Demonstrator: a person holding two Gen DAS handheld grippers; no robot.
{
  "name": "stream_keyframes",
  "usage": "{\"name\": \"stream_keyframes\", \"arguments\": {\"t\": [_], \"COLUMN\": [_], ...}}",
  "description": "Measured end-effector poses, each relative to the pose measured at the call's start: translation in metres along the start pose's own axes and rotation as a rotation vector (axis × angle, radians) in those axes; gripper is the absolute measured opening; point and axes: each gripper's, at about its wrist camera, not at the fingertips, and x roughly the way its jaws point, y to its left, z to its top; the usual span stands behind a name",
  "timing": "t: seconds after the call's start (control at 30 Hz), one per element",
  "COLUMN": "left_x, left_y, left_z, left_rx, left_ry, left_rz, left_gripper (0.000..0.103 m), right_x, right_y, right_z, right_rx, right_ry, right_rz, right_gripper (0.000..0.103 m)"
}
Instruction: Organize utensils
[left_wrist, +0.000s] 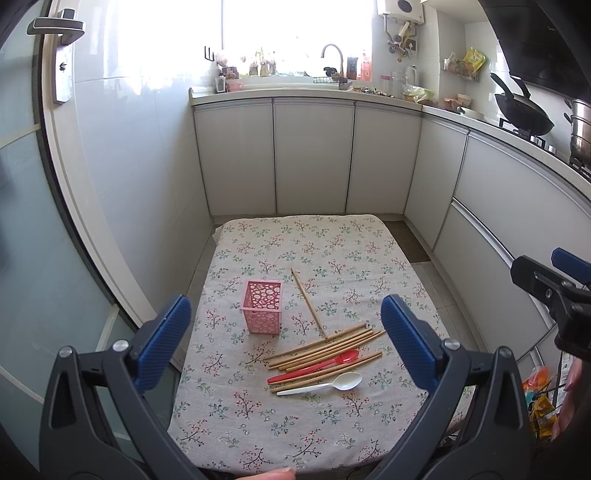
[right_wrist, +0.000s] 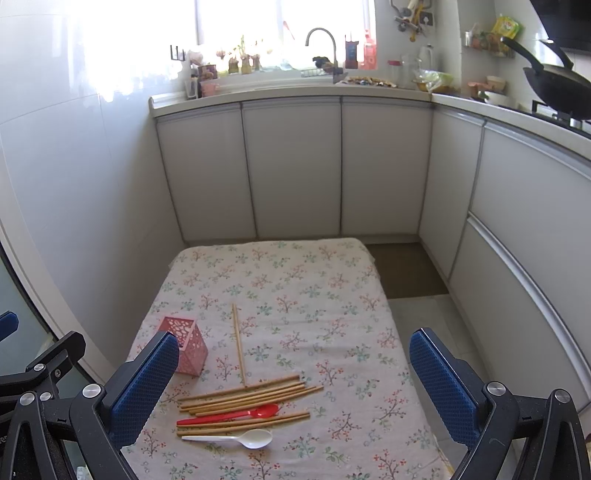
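A pink perforated holder (left_wrist: 261, 311) (right_wrist: 187, 347) stands upright and empty on the floral tablecloth (left_wrist: 295, 424) (right_wrist: 314, 295). To its right lie several bamboo chopsticks (left_wrist: 325, 345) (right_wrist: 251, 396), one single chopstick (left_wrist: 308, 302) (right_wrist: 239, 345) pointing away, a red spoon (left_wrist: 314, 366) (right_wrist: 229, 415) and a white spoon (left_wrist: 321, 384) (right_wrist: 229, 438). My left gripper (left_wrist: 286, 341) is open and empty above the table's near side. My right gripper (right_wrist: 295, 380) is open and empty above the utensils; it also shows at the right edge of the left wrist view (left_wrist: 554, 284).
White kitchen cabinets (left_wrist: 314, 158) (right_wrist: 295, 166) wrap around the far and right sides. A counter holds a sink tap (left_wrist: 332, 55), a wok (left_wrist: 524, 110) and a pot. A glass door (left_wrist: 22, 221) stands at the left. A brown floor mat (right_wrist: 406, 273) lies beyond the table.
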Motion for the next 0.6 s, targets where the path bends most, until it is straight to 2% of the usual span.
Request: {"name": "stream_keyframes", "arguments": {"t": [0.6], "left_x": [-0.0014], "left_y": [0.0025], "left_z": [0.0010], "left_rx": [0.000], "left_ry": [-0.009], "left_rz": [0.004], "left_gripper": [0.102], "right_x": [-0.0011], "right_y": [0.0002], "right_z": [0.0004], "right_rx": [-0.001], "right_ry": [-0.003], "right_rz": [0.001], "right_gripper": [0.102]}}
